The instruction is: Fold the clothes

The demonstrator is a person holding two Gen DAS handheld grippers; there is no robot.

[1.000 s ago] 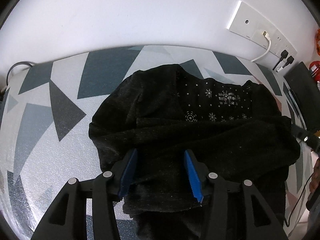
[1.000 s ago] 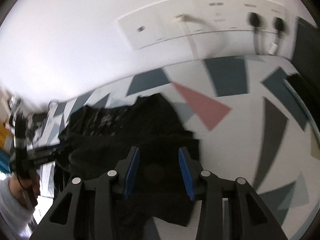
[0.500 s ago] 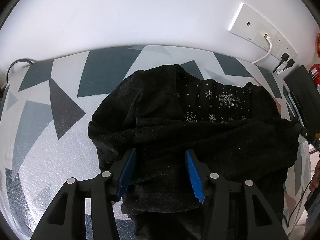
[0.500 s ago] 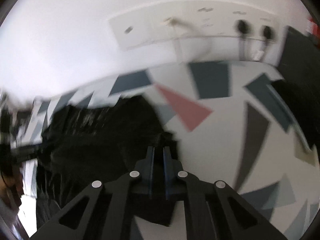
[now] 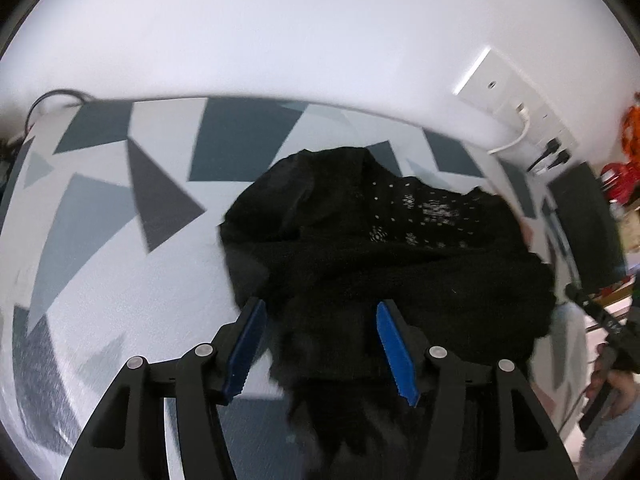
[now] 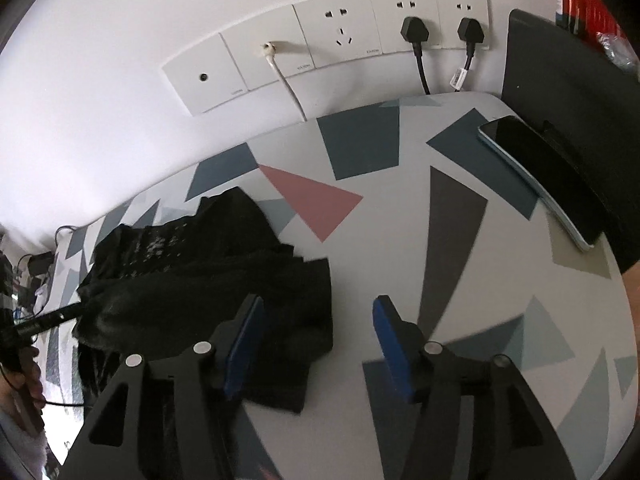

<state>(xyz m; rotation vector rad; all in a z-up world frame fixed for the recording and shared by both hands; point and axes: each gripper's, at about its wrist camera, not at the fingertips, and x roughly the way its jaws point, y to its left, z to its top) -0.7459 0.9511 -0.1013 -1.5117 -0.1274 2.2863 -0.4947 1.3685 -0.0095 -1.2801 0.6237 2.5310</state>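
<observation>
The left gripper (image 5: 320,350) has its two blue-padded fingers (image 5: 245,350) spread wide apart, and the near hem of a black knitted sweater with small white snowflake motifs (image 5: 384,248) lies between them, unclamped. Beyond those tips the sweater sits bunched in a heap on a table covered in grey, slate-blue and pink triangles (image 5: 100,240), its patterned chest panel toward the far right.

The right gripper (image 6: 316,344) is likewise wide apart and holds nothing; a bare stretch of table (image 6: 360,264) lies between its tips. The sweater's (image 6: 208,280) near corner lies at the tip of its left finger (image 6: 244,344) and spreads away leftward. Further out to the right rests a dark flat tablet with a pale blue edge (image 6: 540,176). Farthest, on the wall, runs a row of white socket plates (image 6: 332,44) with two black plugs (image 6: 416,32) in them.
</observation>
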